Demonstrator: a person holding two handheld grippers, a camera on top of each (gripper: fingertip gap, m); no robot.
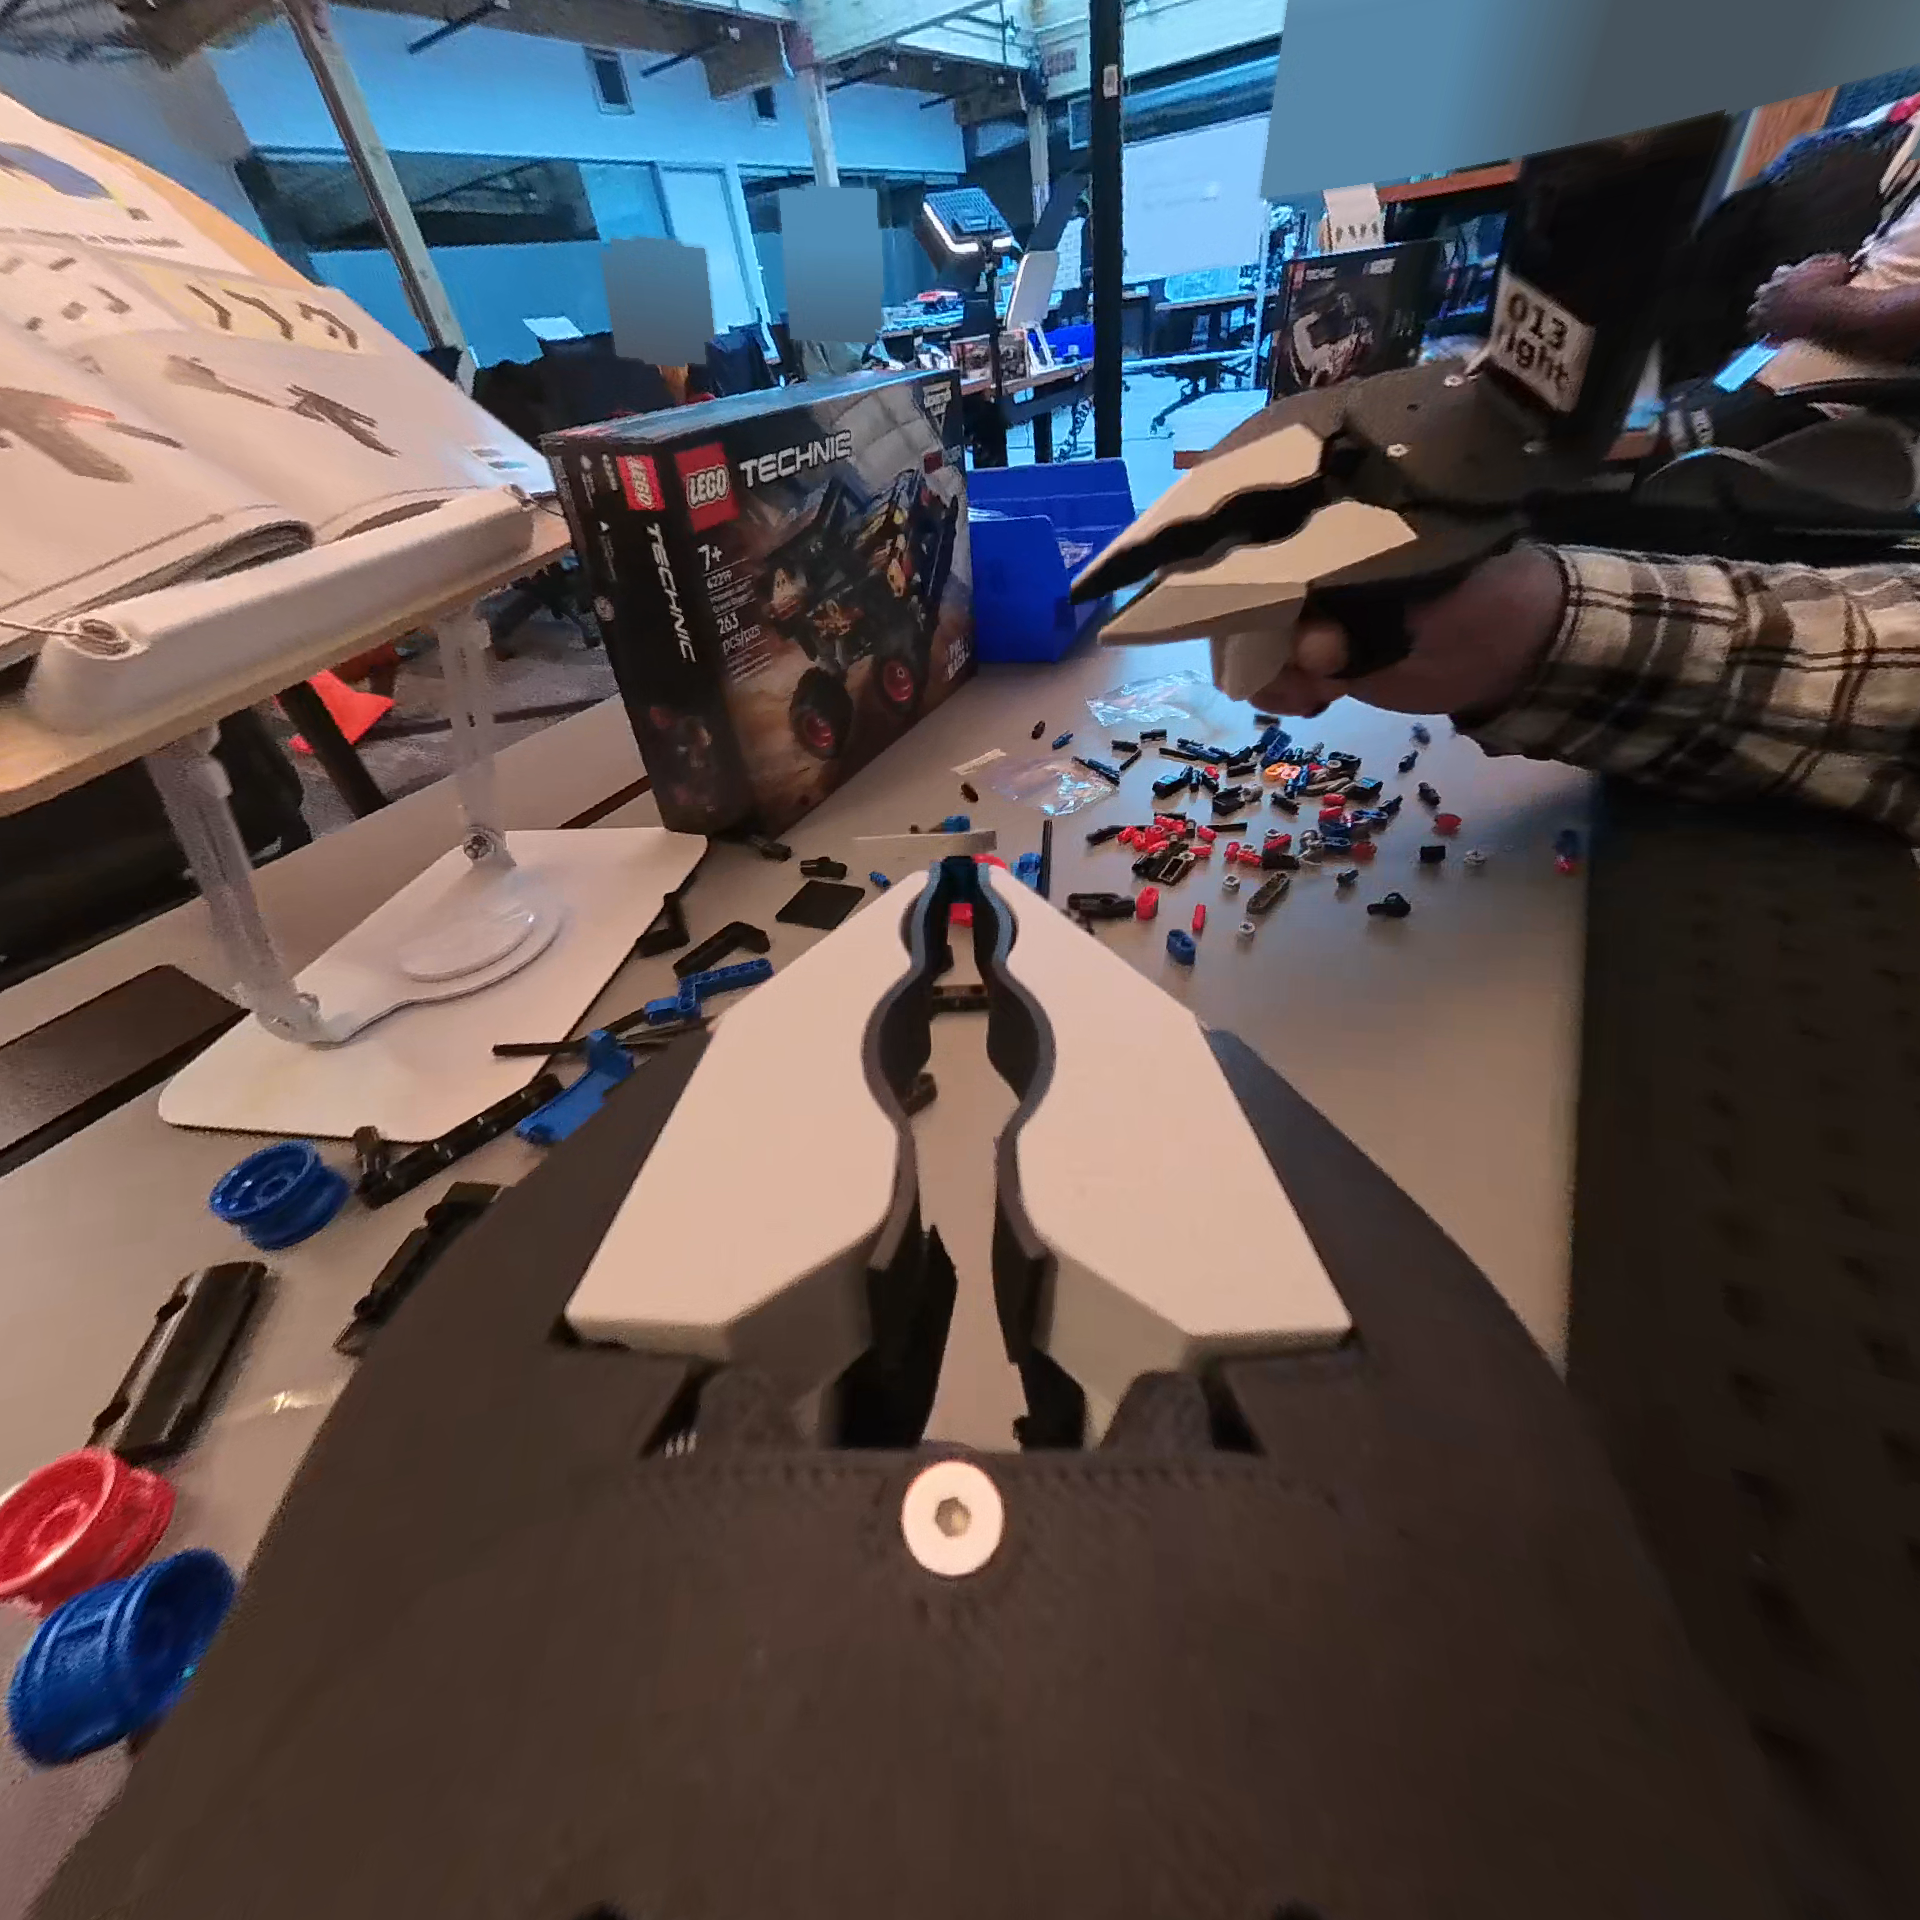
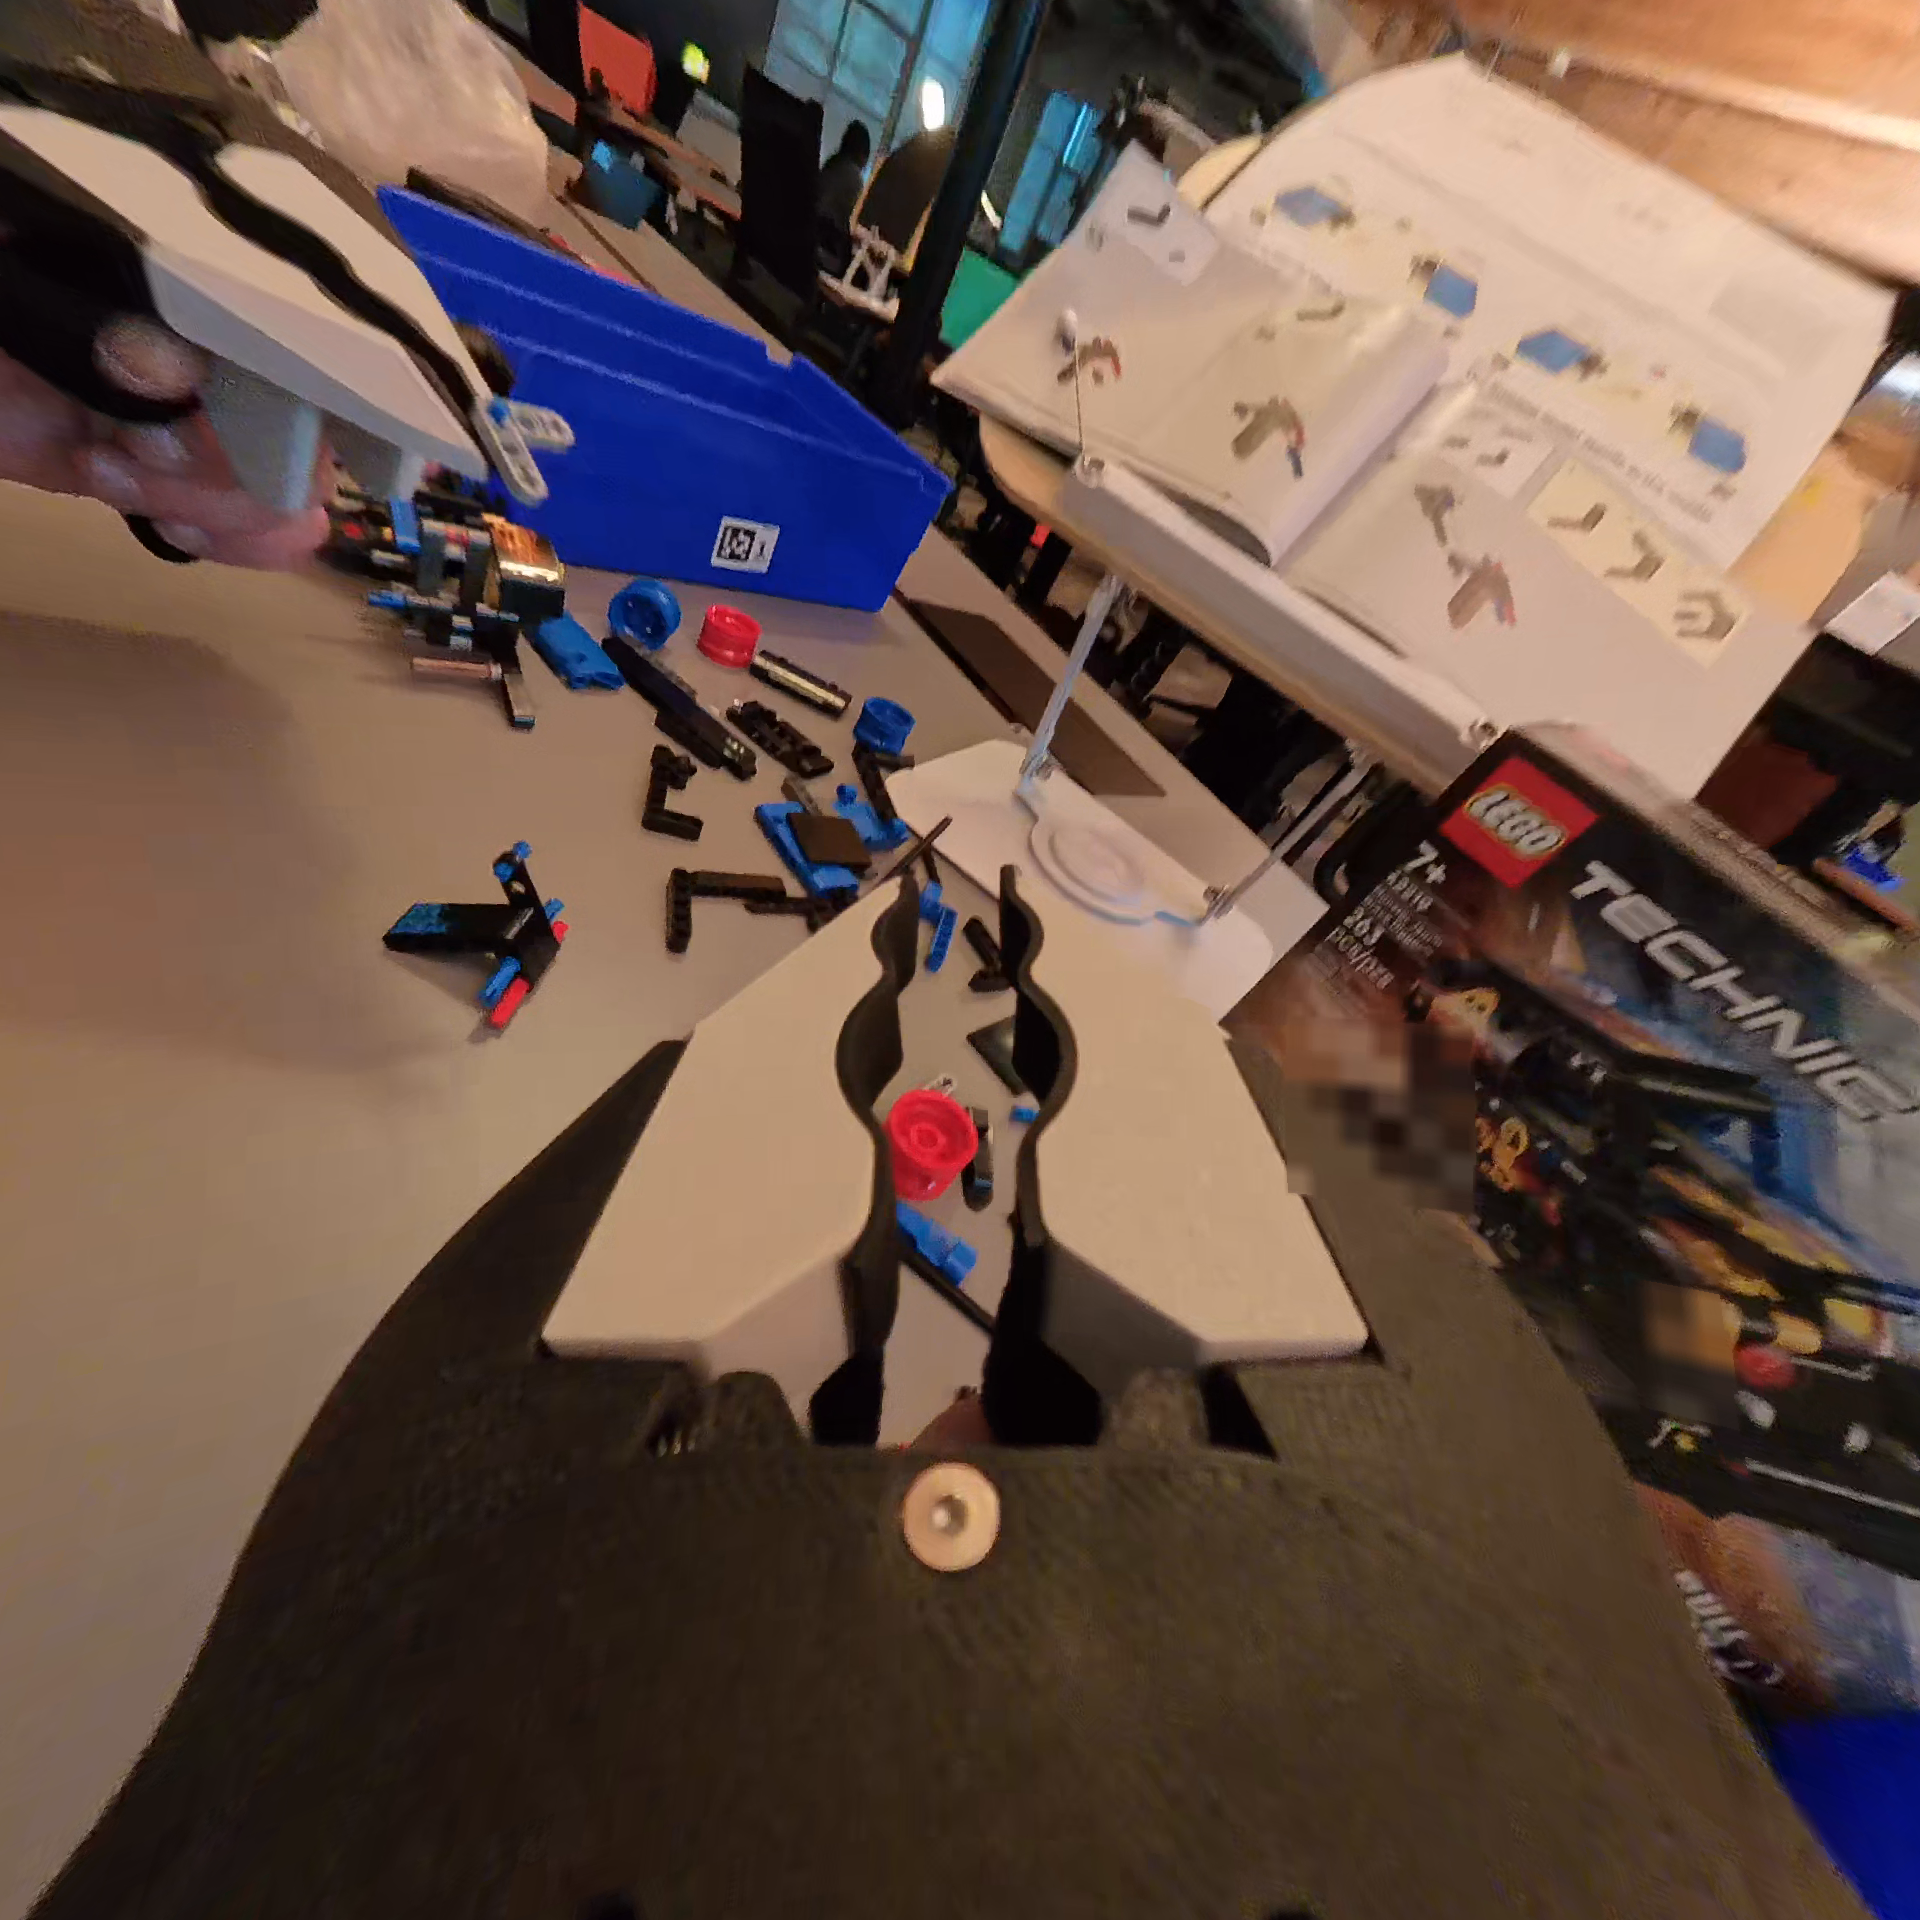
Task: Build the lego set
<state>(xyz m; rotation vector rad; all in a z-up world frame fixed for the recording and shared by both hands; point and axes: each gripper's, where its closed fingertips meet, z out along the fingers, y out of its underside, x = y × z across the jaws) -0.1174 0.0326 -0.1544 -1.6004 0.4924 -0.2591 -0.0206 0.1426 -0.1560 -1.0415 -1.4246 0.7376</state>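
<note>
My left gripper [image 1: 958, 878] is low over the grey table, its jaws nearly together. In the right wrist view it [image 2: 486, 421] is shut on a small grey beam with blue pins [image 2: 525, 442], held above a partly built black and blue model [image 2: 457, 566]. My right gripper [image 2: 958, 883] is open and empty, raised above the table; it also shows in the left wrist view [image 1: 1091, 613] beside the blue bin. A red wheel hub [image 2: 930, 1143] lies on the table, seen through its jaws. A small black sub-assembly [image 2: 488, 935] lies to the left.
The set's box [image 1: 769, 592] stands mid-table. A blue bin [image 2: 665, 436] sits behind it. The instruction booklet [image 1: 208, 416] rests on a white stand [image 1: 447, 977]. Small loose parts [image 1: 1247, 810] are scattered at right. Blue [image 1: 278, 1195] and red [image 1: 83, 1527] hubs lie at left. Left tips to right tips: about 15 centimetres. The red wheel hub [image 2: 930, 1143] is about 12 centimetres from my right fingertips and 20 centimetres from my left.
</note>
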